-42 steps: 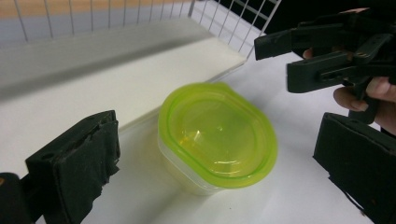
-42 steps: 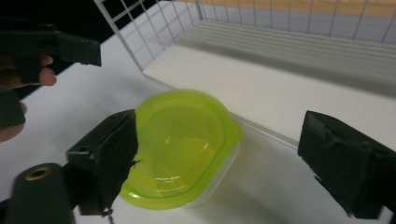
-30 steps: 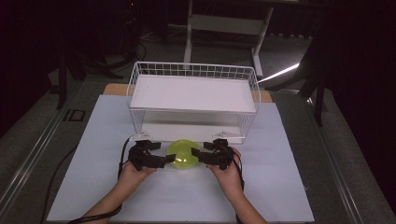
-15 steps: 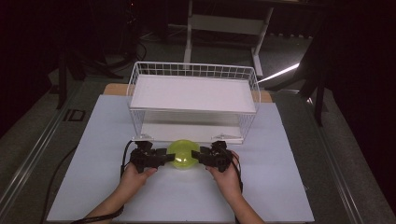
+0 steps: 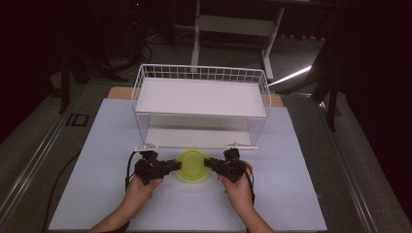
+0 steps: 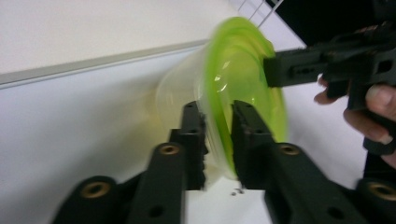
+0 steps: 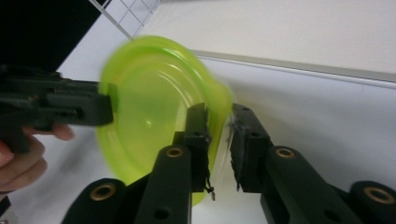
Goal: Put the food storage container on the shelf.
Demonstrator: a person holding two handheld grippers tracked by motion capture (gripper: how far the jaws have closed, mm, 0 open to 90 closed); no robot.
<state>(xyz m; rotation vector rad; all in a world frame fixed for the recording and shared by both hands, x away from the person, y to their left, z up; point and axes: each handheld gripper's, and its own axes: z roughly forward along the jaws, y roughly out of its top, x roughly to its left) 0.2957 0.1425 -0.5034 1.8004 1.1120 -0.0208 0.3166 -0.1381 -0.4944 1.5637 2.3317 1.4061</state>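
**Bowl pinched from both sides, rack dead ahead**

White tabletop (image 5: 301,194) under us, dark room all round, and the wire rack (image 5: 201,104) standing just beyond our hands. Between the two of us sits the green bowl (image 5: 192,166), on the table right in front of the rack's lower shelf (image 5: 194,138).

Our left gripper (image 5: 171,166) comes in from the bowl's left, our right gripper (image 5: 212,164) from its right, so the grip line runs straight across the table, parallel to the rack's front edge. Both sets of jaws have just been closing. In the left gripper view the jaws are narrow and clamp the bowl's rim (image 6: 219,126) between them; in the right gripper view the jaws pinch the opposite rim (image 7: 219,116) the same way, one jaw inside the bowl, one outside.

Both hands sit equally near, one on each side. We reckon the coming move is a joint lift and a push straight forward, since the rack lies directly beyond the bowl. Hands must travel together, or the thin rim twists.
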